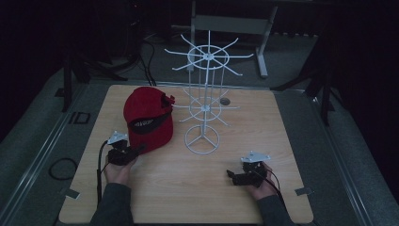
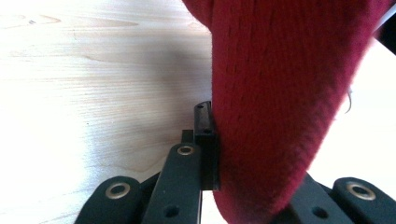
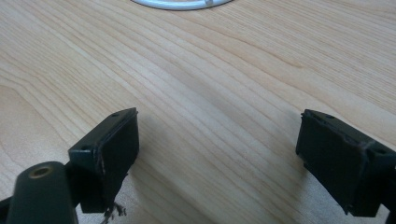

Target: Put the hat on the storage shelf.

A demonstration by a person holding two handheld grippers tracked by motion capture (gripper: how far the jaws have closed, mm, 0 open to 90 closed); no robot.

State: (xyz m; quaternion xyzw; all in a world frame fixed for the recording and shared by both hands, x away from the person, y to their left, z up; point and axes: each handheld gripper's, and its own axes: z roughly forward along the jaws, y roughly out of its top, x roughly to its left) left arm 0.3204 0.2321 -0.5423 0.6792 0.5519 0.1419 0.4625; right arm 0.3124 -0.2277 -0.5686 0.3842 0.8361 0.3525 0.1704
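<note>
At the table's near edge, a person's two sleeved forearms are reaching in, each hand holding a black two-jaw gripper. On the near right, the right gripper (image 1: 231, 175) is resting low over bare wood, its jaws standing wide apart with nothing between them; in the right gripper view its flat, scuffed pads (image 3: 112, 149) are framing only pale grain and the curved white rim of the rack's base. On the near left, the left gripper (image 1: 139, 149) is pinching the cap (image 1: 149, 120), its jaws closed tight on the red fabric at the cap's near lower edge. In the left gripper view one black pad is pressing flat against the thick, ribbed red cloth (image 2: 280, 102), which is covering the opposite jaw. Just beyond, the cap is sitting on the table (image 1: 155, 197), left of centre, rounded crown up, with a dark panel bearing pale lettering across its front. Beside it to the right, a white wire rack (image 1: 203, 99) is standing upright on a ring base, two tiers of thin spokes fanning out from a central pole, none carrying anything. Behind the light wooden tabletop, the room is lying dark.
</note>
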